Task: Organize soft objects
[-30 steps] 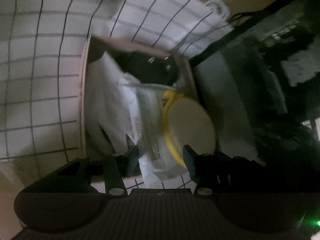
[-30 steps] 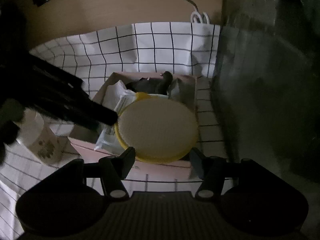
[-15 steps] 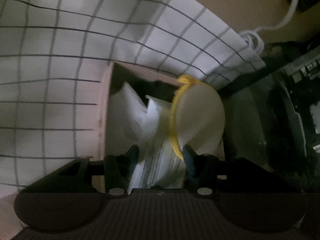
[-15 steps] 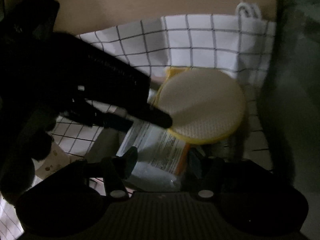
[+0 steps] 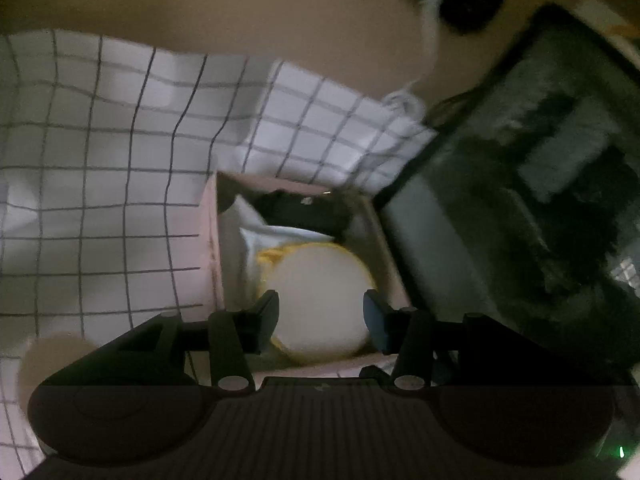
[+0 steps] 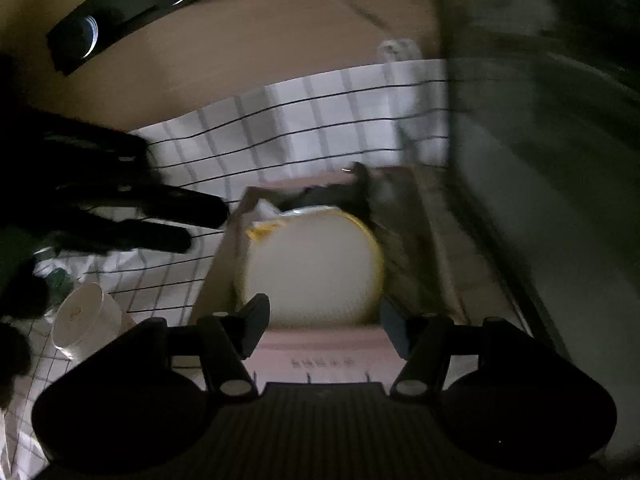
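Note:
A round cream pad with a yellow rim (image 5: 320, 296) lies flat in the pink box (image 5: 208, 240), over a white cloth (image 5: 232, 248) and next to a dark soft item (image 5: 300, 208). My left gripper (image 5: 320, 320) hovers open above the box's near end, its pads apart from the pad. In the right wrist view the same pad (image 6: 316, 268) fills the box (image 6: 320, 348). The jaws of my right gripper (image 6: 325, 318) are opening over the near wall with nothing between them. The left gripper (image 6: 206, 226) shows dark at the left, beside the box.
The box sits on a checked white cloth (image 5: 100, 160) on a tan table. A dark glass-walled case (image 5: 540, 220) stands close on the right. A paper cup (image 6: 88, 320) lies at the left, a coiled white cable (image 5: 400, 100) behind, and a black bar (image 6: 120, 12) at the back.
The pad stood tilted on edge half a second ago and now lies flat, covering the clear packet. My left gripper has drawn up and back from the box. The right view has shifted back.

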Available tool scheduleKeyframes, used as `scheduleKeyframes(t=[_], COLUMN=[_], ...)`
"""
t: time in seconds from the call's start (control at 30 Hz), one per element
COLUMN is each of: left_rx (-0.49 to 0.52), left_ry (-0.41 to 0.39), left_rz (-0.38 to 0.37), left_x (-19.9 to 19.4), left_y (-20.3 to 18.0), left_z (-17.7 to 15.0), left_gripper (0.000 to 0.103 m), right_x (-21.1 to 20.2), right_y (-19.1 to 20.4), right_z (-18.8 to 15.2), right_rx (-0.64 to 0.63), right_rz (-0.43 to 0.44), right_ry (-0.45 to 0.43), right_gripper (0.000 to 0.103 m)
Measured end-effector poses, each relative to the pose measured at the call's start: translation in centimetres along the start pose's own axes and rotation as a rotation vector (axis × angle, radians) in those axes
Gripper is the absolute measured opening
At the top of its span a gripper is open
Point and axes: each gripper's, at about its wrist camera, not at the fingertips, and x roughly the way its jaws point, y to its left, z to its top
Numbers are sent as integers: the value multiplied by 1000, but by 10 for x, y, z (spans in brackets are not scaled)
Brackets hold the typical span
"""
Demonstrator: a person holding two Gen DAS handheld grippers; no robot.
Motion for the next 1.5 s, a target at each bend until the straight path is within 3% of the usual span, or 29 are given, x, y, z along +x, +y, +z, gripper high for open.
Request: scheduleKeyframes(t=[0.17, 0.27, 0.33, 0.47, 0.6, 0.67, 0.8, 0.9, 1.13, 1.5], left_rx=[103, 104, 61, -159, -209, -209, -155, -142, -178, -173], left_ry=[-119, -173, -189, -213, -265, -274, -285, -300, -328, -331], left_rz=[108, 239, 361, 542, 649, 684, 791, 839, 887, 888], left_x=[-38, -45, -41, -27, -9, -2, 14, 22, 24, 27], left_y=[-17, -22, -22, -11, -20, -30, -45, -51, -61, -65], left_z=[-68, -117, -149, -200, -221, -222, -226, -226, -233, -234], left_gripper=[51, 51, 51, 51, 52, 53, 51, 51, 51, 51], right_x=[-20, -16, -11, -1, 1, 2, 13, 22, 27, 28], right_y=[-3, -9, -14, -17, -10, -8, -14, -22, -35, -35], right_z=[-34, -50, -59, -78, -96, -98, -90, -86, -91, -89], right_rx=[-94, -150, -180, -321, -506, -530, -515, -523, -518, -511], right_rz=[-21, 30, 90, 203, 260, 281, 275, 282, 299, 306], right_ry=[44, 90, 119, 192, 147, 124, 124, 125, 31, 37], right_gripper=[64, 64, 64, 64, 76, 80, 99, 103, 103, 103])
